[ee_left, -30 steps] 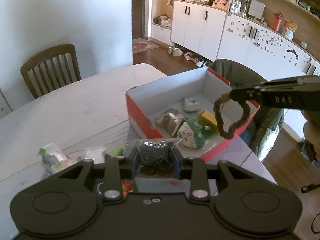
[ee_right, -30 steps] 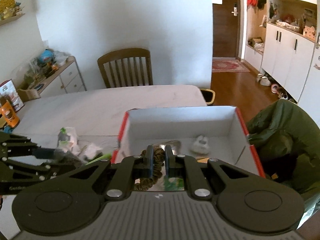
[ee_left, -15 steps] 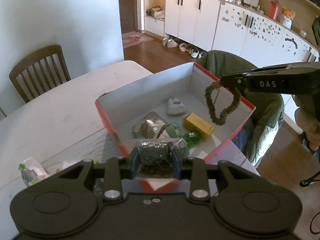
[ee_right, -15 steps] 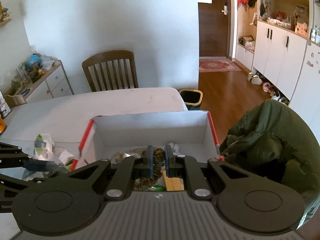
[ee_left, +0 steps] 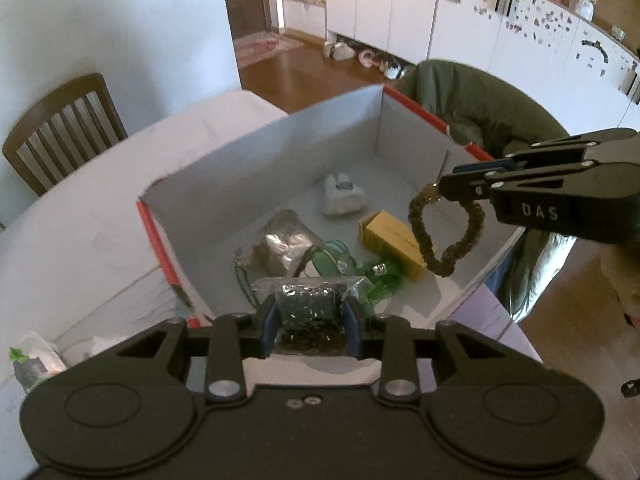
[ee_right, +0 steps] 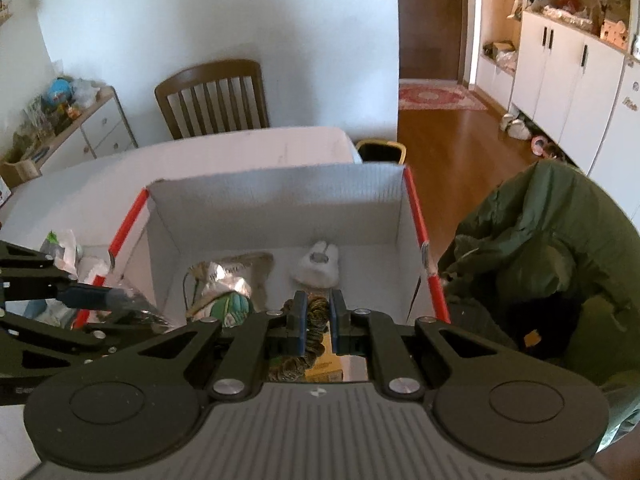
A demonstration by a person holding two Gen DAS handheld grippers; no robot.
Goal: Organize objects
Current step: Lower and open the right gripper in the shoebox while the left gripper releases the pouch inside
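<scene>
Already both tongs hang over the box: the left tongs, clamped on a bag, sit at its lower rim, while the right tongs pinch a loop dangling above the yellow carton, centre-right.

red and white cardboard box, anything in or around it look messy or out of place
Mostly tidy. Inside the red and white cardboard box, the small yellow carton, crumpled silver foil bag and white plush toy lie loosely jumbled. Crumpled white and green wrappers lie outside on the white table, not yet boxed.
</scene>
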